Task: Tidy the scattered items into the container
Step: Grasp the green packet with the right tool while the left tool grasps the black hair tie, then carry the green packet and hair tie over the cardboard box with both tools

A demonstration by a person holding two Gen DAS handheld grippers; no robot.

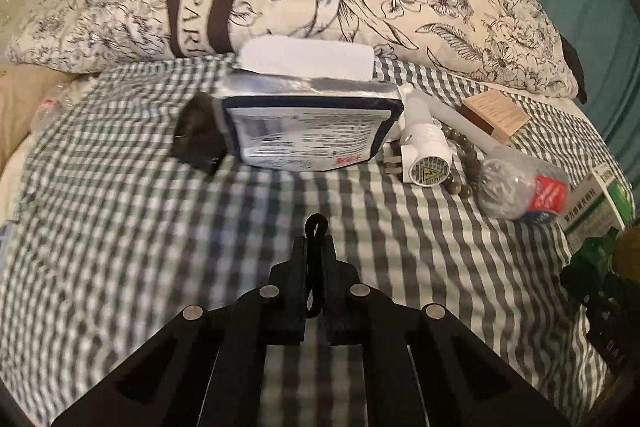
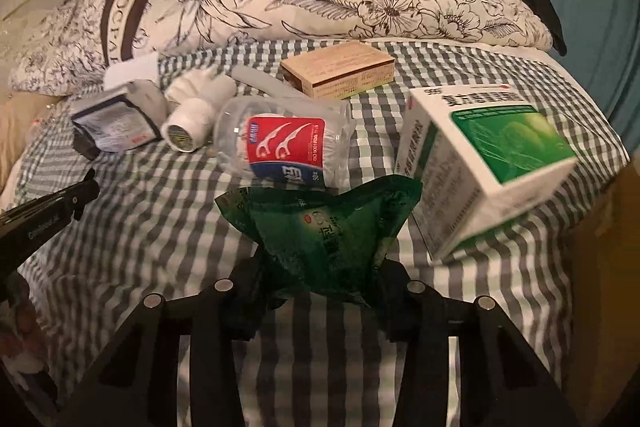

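Already, both claws are loaded. The left gripper (image 1: 314, 251) is closed down tight on a thin black loop of cord (image 1: 315, 227), whose upper end shows above the fingertips. The right gripper (image 2: 320, 267) is narrowed around a crumpled green foil sachet (image 2: 332, 227), pinched at its lower end so that the packet fans out upward.

The other scattered things lie on the grey-and-white checked bedsheet (image 1: 160, 207), ahead of both claws: a blue-and-white soft tissue pack (image 1: 308, 131), a white plug adapter (image 1: 426, 155), a clear plastic jar of floss picks with a red label (image 2: 280, 143) lying on its side, a brown cardboard box (image 2: 340, 69) and a green-and-white medicine box (image 2: 488, 163).

No container can be made out with certainty; a brown surface is glimpsed at the right edge of the right wrist view, beside the medicine box. If that is the container, it lies nearer the right hand, so the sachet would probably be delivered first.
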